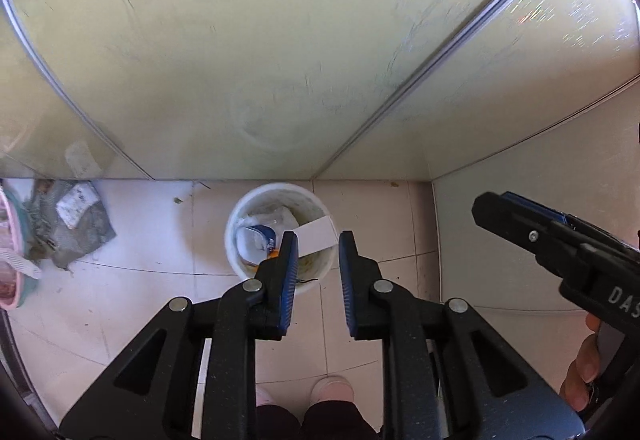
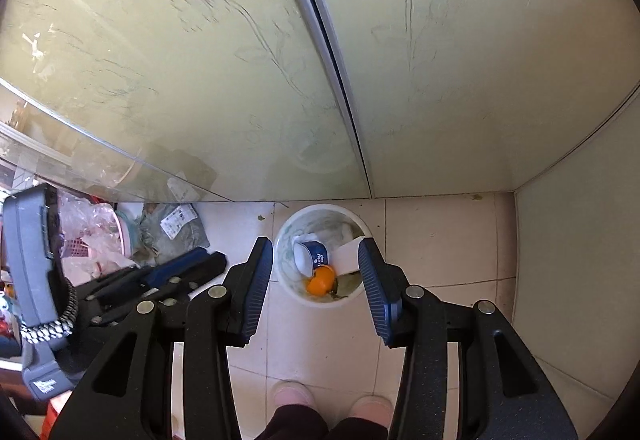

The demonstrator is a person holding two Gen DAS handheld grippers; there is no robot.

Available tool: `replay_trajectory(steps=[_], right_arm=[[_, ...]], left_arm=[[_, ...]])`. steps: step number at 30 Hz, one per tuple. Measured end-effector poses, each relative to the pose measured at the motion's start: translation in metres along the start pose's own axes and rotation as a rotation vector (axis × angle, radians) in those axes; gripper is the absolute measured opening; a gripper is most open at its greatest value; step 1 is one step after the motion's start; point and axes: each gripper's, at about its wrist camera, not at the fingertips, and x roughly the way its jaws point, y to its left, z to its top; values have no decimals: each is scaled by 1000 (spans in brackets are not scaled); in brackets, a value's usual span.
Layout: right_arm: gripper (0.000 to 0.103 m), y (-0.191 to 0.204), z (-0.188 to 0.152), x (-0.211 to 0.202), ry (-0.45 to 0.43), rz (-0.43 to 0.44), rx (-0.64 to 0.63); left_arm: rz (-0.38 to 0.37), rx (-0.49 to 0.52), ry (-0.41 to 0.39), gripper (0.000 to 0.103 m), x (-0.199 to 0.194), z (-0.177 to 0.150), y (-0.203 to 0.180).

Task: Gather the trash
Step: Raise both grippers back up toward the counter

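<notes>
Both grippers point down over a white bin (image 2: pixel 320 260) standing on floor tiles (image 2: pixel 436 240) against a glass door (image 2: pixel 200 59). The left gripper (image 1: pixel 319 264) and right gripper (image 2: pixel 316 272) have their jaws apart, nothing between them. The bin holds a cup (image 2: pixel 314 256), white card (image 1: pixel 316 236) and orange peel (image 2: pixel 320 280).
</notes>
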Motion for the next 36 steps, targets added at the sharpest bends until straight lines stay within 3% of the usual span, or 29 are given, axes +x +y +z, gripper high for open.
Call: replay_trajectory(steps=[3,8,11,18,22,30,34,36], right_arm=[[41,9,4,-31,-10,-6,-12],[41,32,13,-108,-59,-5,-52],[41,50,15,-167,-110,-15,-98],[41,85,8,-305,-240,-19,-194],[41,99,-8,-377,-324,0,-222],[41,144,-55,-504,-589,2,-278],[45,162,-83,-549,-706,15,-301],[53,169,-96,-563,-745,39,-295]], left_arm=[[26,12,-31,21,-43,6,-10],[57,25,-130,37,-142,10,-35],[77,23,-191,46,-211,10,-51],[124,18,-359,57,-370,-7,-90],[113,47,-471,57,-452,-23,-104],[85,166,-721,61,-601,-68,-133],[72,210,-810,71,-649,-101,-142],[67,225,-835,78,-665,-116,-143]])
